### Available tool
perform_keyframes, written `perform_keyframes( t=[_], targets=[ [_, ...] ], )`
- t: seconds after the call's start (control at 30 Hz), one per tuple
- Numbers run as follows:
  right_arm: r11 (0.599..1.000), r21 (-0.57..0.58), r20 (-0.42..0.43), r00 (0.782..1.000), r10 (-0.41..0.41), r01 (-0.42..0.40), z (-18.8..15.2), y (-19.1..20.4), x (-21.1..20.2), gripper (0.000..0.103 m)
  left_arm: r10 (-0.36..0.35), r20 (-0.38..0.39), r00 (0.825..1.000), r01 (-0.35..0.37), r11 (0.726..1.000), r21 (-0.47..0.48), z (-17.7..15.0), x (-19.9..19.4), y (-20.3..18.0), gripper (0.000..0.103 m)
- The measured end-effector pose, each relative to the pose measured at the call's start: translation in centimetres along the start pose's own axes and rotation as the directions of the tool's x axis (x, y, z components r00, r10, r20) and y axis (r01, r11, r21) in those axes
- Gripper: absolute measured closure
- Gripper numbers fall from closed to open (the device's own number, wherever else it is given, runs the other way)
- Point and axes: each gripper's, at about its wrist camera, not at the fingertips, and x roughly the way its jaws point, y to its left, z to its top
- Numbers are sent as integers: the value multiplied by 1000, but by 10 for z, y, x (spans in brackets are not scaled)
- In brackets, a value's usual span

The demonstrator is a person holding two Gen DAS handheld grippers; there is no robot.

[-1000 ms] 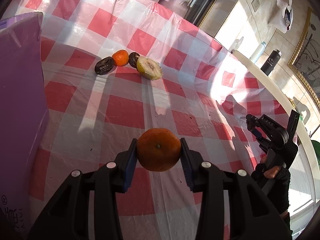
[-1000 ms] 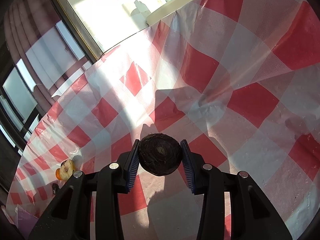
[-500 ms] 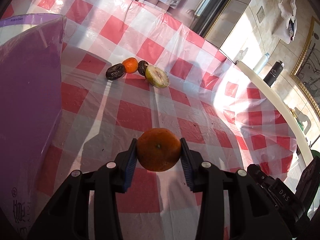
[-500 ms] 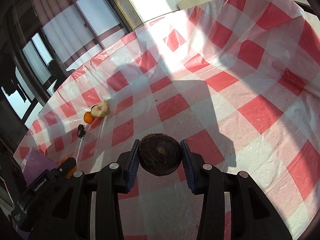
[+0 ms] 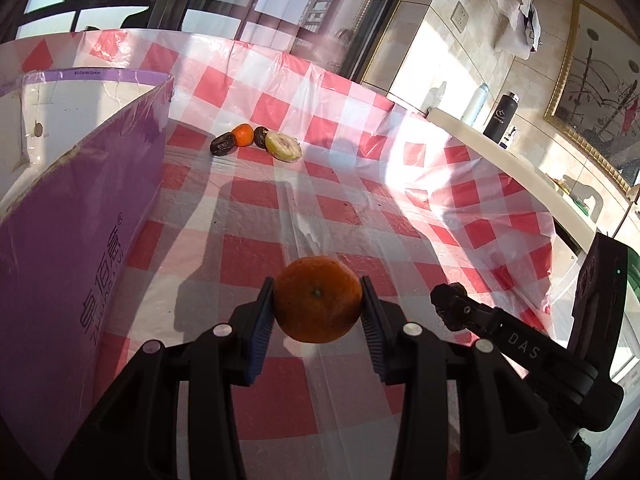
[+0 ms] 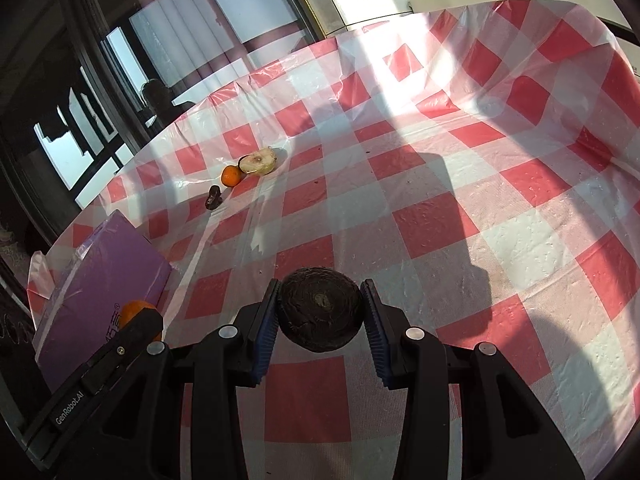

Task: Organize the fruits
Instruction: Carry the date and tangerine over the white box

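Carrying one fruit apiece, both tools had swung toward the purple box [image 5: 80, 264] during the preceding second. Left gripper [image 5: 318, 320] was clamped on an orange mandarin [image 5: 318, 304], its blue pads pressing the peel at 9 and 3 o'clock; right gripper [image 6: 320, 320] was clamped likewise on a dark, wrinkled round fruit [image 6: 320, 308]. Neither grip had altered over that second. What had altered was the framing: in the left wrist view the box, earlier a purple wall cropped at the 9 o'clock edge, now showed its open top and pale inner face toward 10 o'clock, and the right tool had shifted from 3 o'clock to 4 o'clock, close beside the left one. In the right wrist view the box, absent a second before, lay at 8 o'clock, with the left tool and its mandarin in front of it. Still on the red-checked tablecloth [image 5: 460, 200], toward 11 o'clock and well apart from both tools, lay a cluster: a small mandarin [image 5: 243, 135], a halved pale fruit [image 5: 284, 146] and two dark pieces [image 5: 223, 145], each just beside the next. Judged from this convergence, the step in hand was delivery of both held fruits to the box; the cluster remained to be collected.
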Motion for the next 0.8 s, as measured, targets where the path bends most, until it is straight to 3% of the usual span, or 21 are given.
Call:
perform_keyframes(
  t=[0.23,0.37,0.57,0.8],
  targets=[
    [998,-32,18,999,48,-48,-2,20,-15,63,-23,103,994,17,998,53,4,-48,-18,62],
    [988,-99,51,991,125,-119,-3,50,-31,63,5,227,974,-21,998,67,14,-86,-22,62],
    [947,-233,60,969,239,-220,-13,111,-46,63,127,362,923,-145,989,24,25,-139,1,62],
    [868,-396,26,941,339,-301,-35,186,-48,62,323,356,877,-306,946,-104,31,-174,69,62]
  ],
)
